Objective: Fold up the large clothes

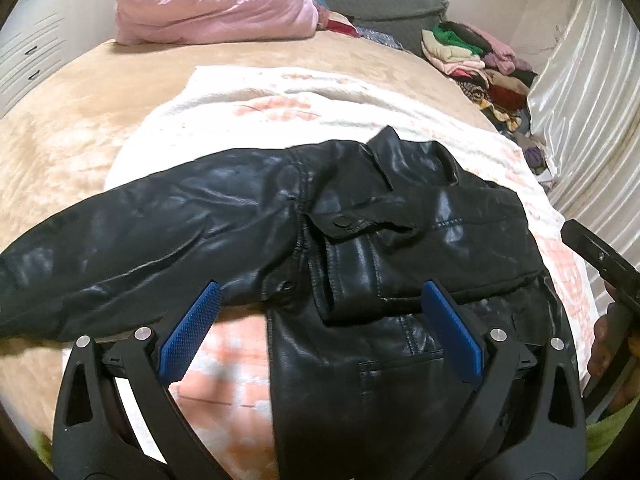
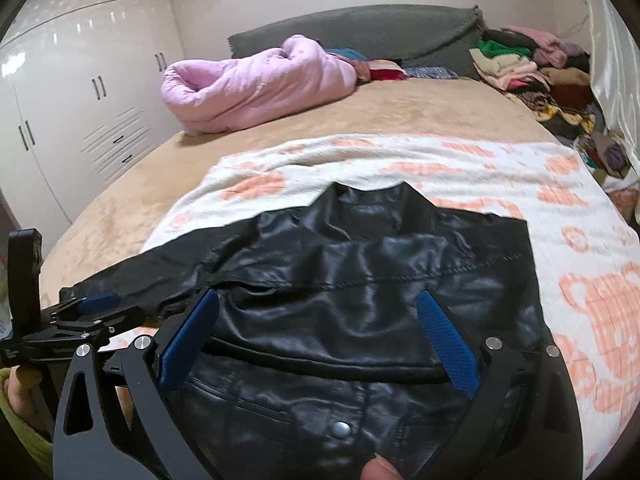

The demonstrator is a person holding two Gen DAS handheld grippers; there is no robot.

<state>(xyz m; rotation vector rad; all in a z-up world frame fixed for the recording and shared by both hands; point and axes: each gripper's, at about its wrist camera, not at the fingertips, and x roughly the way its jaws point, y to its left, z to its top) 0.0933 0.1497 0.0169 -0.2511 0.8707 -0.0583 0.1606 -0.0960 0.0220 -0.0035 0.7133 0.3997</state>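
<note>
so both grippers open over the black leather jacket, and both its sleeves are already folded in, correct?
Not quite. The left gripper and right gripper are open over the black leather jacket, but one sleeve is stretched out sideways, unfolded, in the left wrist view.

Glossy black leather jacket [image 1: 400,240], fuzzy blanket [image 2: 520,168], knurled blue pads [image 1: 192,332]

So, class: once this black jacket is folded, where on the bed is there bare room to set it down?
Free: the tan bedspread between the pink quilt and the patterned blanket, and left of that blanket. Crowded: the clothes pile along the right edge.
</note>
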